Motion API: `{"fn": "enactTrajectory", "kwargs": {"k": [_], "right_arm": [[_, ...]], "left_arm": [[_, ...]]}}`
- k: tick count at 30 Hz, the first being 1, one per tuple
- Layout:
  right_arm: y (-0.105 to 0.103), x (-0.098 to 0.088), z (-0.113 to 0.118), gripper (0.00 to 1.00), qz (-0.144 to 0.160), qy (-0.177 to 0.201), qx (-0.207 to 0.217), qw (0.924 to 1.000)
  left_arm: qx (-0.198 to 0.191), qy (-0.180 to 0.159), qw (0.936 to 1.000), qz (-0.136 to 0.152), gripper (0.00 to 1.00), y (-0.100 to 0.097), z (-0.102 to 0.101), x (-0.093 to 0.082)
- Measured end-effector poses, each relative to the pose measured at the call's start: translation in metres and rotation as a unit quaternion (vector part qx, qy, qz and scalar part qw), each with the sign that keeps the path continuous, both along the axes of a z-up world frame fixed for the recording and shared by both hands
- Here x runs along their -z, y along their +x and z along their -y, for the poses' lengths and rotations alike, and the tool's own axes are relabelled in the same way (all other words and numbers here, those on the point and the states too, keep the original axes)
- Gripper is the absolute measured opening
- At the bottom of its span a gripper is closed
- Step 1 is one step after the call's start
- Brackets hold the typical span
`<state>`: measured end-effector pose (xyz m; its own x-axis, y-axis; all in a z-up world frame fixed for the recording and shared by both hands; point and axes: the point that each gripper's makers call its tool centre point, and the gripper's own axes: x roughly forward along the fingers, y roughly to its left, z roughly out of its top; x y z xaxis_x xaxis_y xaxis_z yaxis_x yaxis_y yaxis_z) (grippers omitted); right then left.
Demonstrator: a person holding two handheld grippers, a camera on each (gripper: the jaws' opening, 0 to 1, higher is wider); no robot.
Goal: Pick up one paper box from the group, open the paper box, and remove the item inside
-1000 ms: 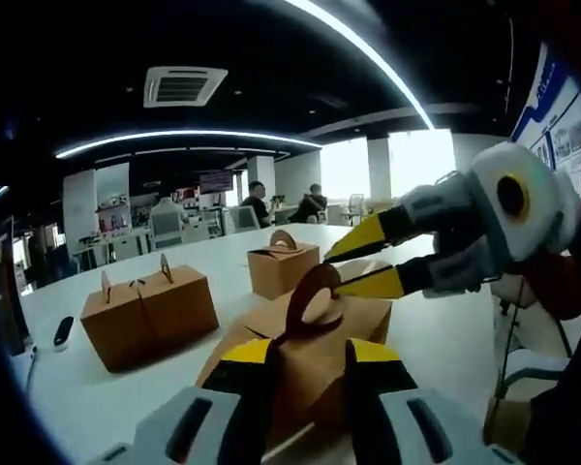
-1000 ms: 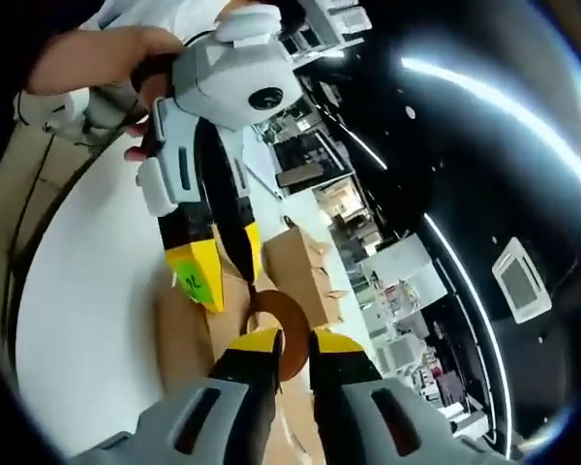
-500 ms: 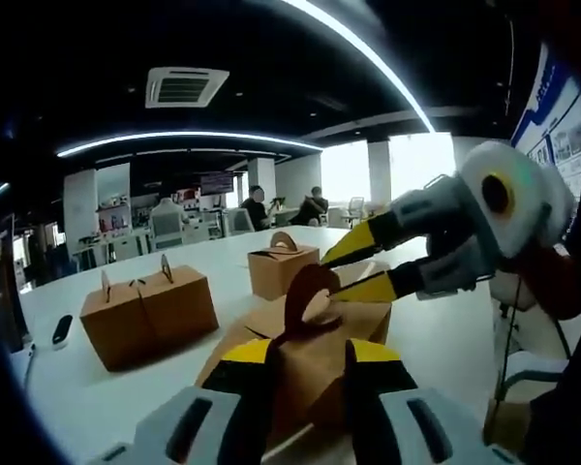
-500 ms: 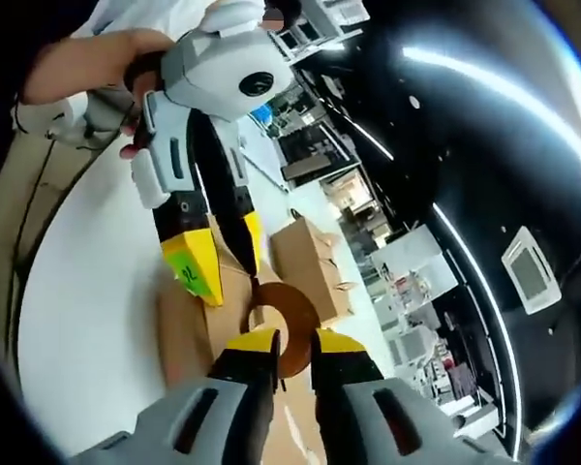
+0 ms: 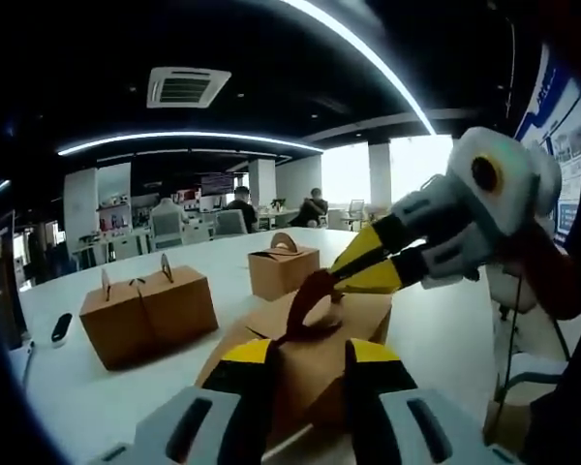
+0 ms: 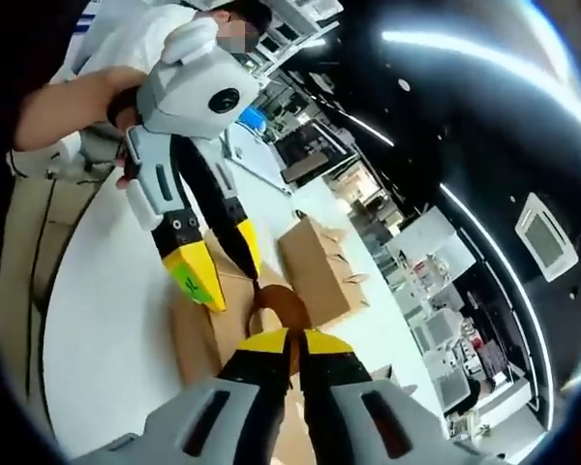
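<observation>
Since a second earlier the right gripper [image 5: 353, 276] had pressed together on the handle [image 5: 310, 302] of the paper box [image 5: 305, 354], which sat on the white table [image 5: 436, 339], clamped by the left gripper [image 5: 305, 354]; other boxes [image 5: 150, 310] stood well apart.

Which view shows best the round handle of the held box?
The left gripper view: the handle rises side-on, pinched by the right gripper. In the right gripper view, that gripper's own jaws cover the handle partly.
</observation>
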<state>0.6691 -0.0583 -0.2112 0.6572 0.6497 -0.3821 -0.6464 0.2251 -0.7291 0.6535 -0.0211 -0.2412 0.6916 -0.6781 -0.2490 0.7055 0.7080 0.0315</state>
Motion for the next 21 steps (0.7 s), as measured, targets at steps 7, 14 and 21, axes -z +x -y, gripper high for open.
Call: {"fn": "enactTrajectory", "kwargs": {"k": [7,14,21], "right_arm": [[-0.005,0.004,0.001,0.04,-0.029,0.002,-0.003,0.9996],[-0.011,0.015,-0.001,0.04,-0.042,-0.037,-0.007,0.9984],[-0.005,0.019,-0.006,0.04,0.005,-0.083,-0.003,0.9965]], "left_arm": [[0.000,0.000,1.0000,0.001,0.31,0.000,0.000,0.000],[0.001,-0.002,1.0000,0.001,0.31,0.001,0.000,0.001],[0.002,-0.003,1.0000,0.003,0.31,0.001,0.000,0.001]]}}
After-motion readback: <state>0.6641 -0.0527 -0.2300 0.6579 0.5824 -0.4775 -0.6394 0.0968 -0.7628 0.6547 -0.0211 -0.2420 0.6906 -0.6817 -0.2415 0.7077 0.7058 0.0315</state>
